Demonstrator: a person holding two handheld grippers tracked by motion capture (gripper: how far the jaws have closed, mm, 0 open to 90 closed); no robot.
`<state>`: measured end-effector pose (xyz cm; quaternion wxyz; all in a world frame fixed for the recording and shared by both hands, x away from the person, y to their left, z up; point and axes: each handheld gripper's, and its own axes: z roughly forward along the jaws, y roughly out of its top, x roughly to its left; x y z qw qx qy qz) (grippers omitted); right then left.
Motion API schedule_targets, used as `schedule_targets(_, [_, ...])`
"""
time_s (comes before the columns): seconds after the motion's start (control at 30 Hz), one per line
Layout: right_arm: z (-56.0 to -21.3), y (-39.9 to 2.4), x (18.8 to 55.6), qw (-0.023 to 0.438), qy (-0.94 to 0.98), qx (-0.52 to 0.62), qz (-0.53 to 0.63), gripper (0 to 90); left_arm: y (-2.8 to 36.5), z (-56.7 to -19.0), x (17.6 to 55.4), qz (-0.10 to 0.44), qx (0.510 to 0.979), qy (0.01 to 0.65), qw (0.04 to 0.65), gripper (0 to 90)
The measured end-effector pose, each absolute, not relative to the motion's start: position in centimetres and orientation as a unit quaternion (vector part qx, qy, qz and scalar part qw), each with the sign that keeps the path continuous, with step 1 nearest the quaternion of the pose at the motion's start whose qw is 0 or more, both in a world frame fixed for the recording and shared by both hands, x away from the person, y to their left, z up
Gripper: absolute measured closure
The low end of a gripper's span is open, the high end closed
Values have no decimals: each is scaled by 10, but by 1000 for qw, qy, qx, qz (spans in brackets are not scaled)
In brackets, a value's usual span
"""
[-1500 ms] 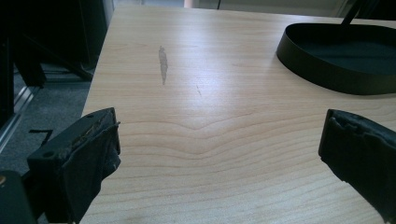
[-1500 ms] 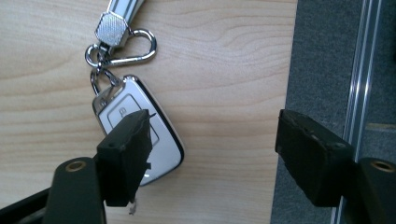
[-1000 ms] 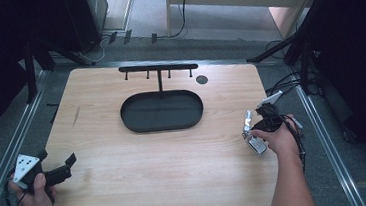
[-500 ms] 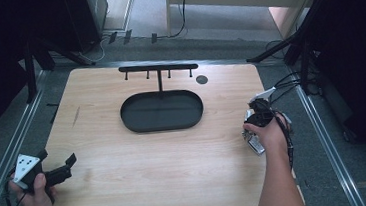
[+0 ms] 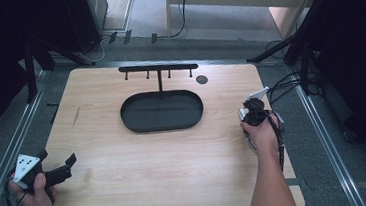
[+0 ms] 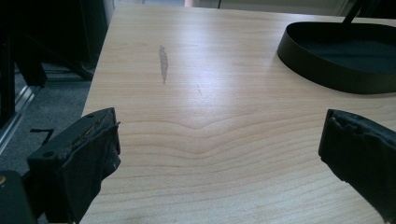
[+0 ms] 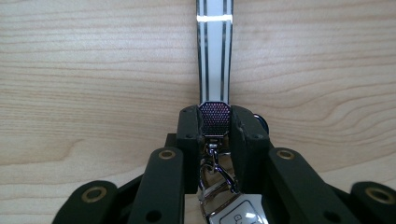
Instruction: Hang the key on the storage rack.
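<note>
My right gripper (image 7: 215, 116) points down at the table and is shut on the dark mesh clasp (image 7: 215, 125) of a key strap. Its jaws have just been closing onto that clasp. A white strap with dark stripes (image 7: 214, 56) runs on from the clasp across the wood, and a silver key fob (image 7: 233, 214) hangs on a ring behind the jaws. In the high view this gripper (image 5: 252, 111) stands near the table's right edge. My left gripper (image 5: 68, 165) rests at the front left corner, open, with bare wood between its jaws (image 6: 219, 140).
A black oval tray (image 5: 137, 122) lies mid-table, and a black rack with small hooks (image 5: 158, 67) rises from it at the back. A dark disc (image 5: 201, 79) sits right of the rack. The tray's rim (image 6: 317, 74) also appears in the left gripper view.
My right hand has shifted a little farther from the person and leftward, and sunk toward the table. The left hand has stayed in place.
</note>
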<state>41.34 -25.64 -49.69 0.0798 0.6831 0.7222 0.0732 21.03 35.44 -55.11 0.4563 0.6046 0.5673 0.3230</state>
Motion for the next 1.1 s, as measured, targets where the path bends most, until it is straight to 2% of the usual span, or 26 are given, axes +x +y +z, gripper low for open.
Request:
schedule_targets(0.23, [-489, -257, 409, 115, 726, 672, 91, 753, 354, -551, 210, 323, 604, 567, 457, 0])
schedule_targets(0.3, [-483, -259, 406, 138, 720, 671, 111, 753, 355, -551, 211, 323, 603, 568, 458, 0])
schedule_targets(0.4, [-473, -264, 402, 170, 702, 675, 153, 754, 354, -551, 211, 323, 603, 568, 458, 0])
schedule_targets(0.7, [-453, -265, 394, 222, 663, 670, 249, 754, 355, -551, 210, 323, 603, 568, 458, 0])
schedule_targets(0.9, [-442, -258, 387, 296, 640, 630, 327, 754, 355, -551, 210, 321, 603, 569, 458, 0])
schedule_targets(1.1, [-439, -250, 384, 326, 616, 587, 412, 754, 355, -551, 211, 321, 603, 569, 458, 0])
